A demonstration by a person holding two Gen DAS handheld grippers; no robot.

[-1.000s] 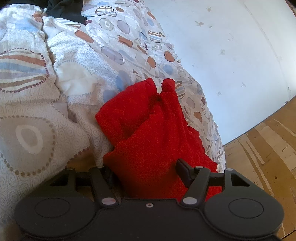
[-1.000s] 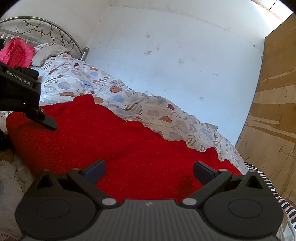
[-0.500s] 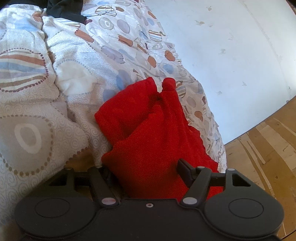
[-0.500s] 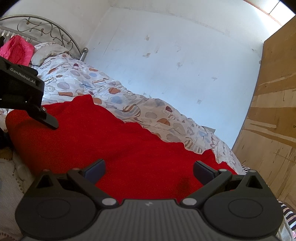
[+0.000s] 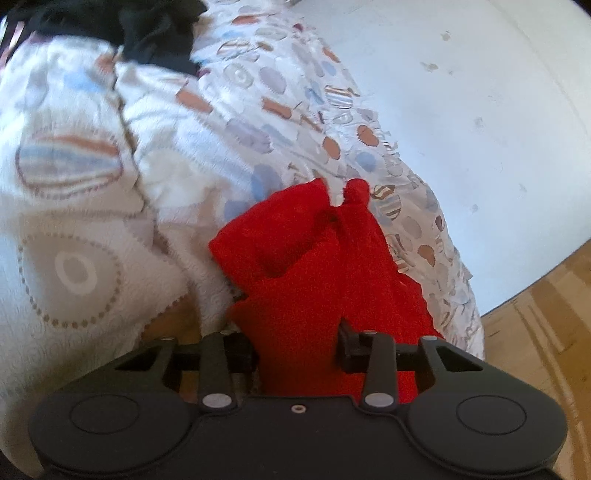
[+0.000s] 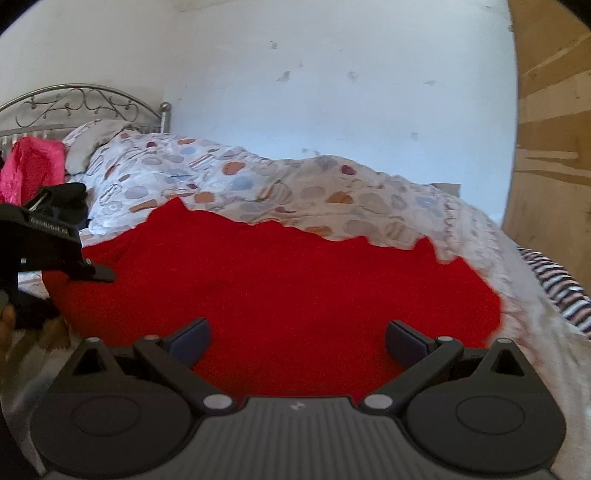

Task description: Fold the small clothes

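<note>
A: Where does your cloth (image 5: 325,280) stand right now?

B: It lies on the bed (image 5: 110,229), bunched at the centre of the left view and spread wide across the middle of the right view. Your left gripper (image 5: 299,343) is closing, with the near hem between its jaws. Your right gripper (image 6: 295,336) stands wide, the cloth below and between its fingers, nothing pinched.

A: What could go wrong for me from here?

B: I judge the left bite is thick: several layers sit bunched between those jaws, so you may lift a wad instead of one edge, and the fold would come out crooked. On the right, if you close where you are, you would likely catch mid-fabric and not a corner. The quilt is soft and rumpled, so a low pinch could take bedding along with the cloth.

A: What else is around me?

B: A black garment (image 5: 155,33) lies at the upper left of the left view. In the right view a pink item (image 6: 31,170) sits by the headboard (image 6: 81,107) at left, a striped piece (image 6: 554,280) at the right edge. None blocks you; your left gripper at the left edge of the right view sits on the cloth's far end.
</note>
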